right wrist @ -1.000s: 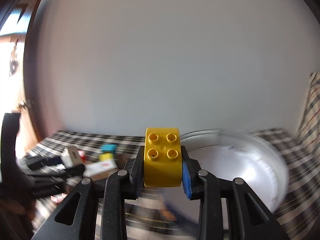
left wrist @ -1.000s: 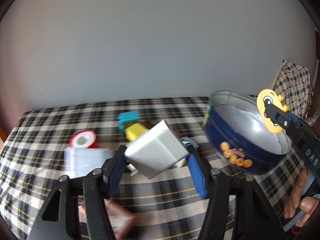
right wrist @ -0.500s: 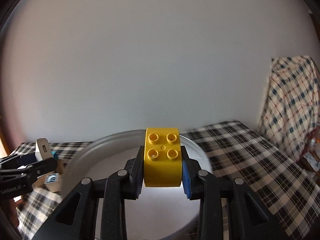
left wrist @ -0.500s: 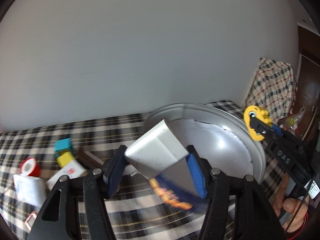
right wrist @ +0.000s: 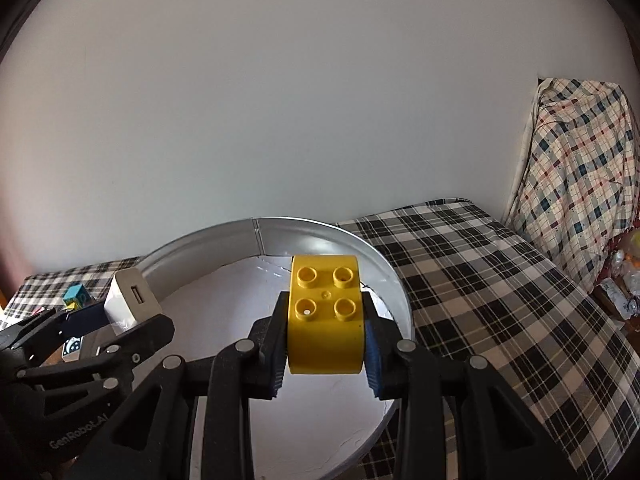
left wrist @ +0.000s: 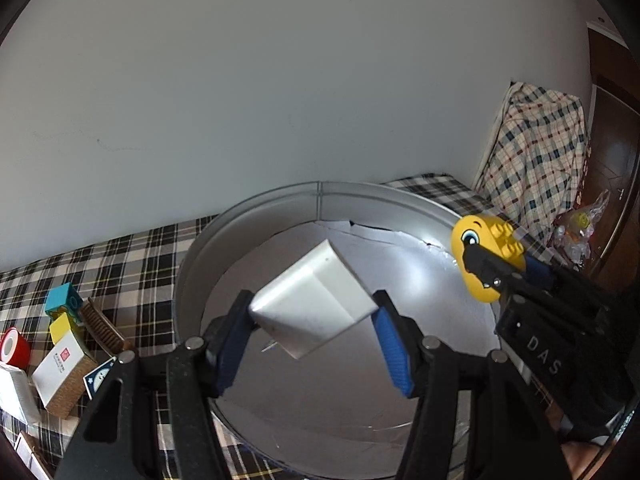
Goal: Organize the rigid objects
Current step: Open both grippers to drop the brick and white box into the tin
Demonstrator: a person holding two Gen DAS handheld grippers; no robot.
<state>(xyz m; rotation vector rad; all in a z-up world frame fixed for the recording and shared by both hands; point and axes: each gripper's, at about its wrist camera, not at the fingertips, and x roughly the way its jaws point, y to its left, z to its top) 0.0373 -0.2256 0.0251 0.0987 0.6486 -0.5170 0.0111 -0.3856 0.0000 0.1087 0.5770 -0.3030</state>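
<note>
While poised over the round metal tin (left wrist: pixel 256 220) on the plaid bedcover (right wrist: pixel 480 264): left gripper (left wrist: pixel 316 324) clamped halfway wide on a tilted white USB charger (left wrist: pixel 312 304); right gripper (right wrist: pixel 325 344) pinched nearly closed on a yellow studded toy brick (right wrist: pixel 325 320), printed eye visible from the left wrist. Both above the tin's white-lined interior.

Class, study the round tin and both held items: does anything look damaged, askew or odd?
Yes. The white lining on the floor of the round tin is cracked near the far wall. The white charger sits tilted in the left claw; the yellow brick sits square in the right claw.
</note>
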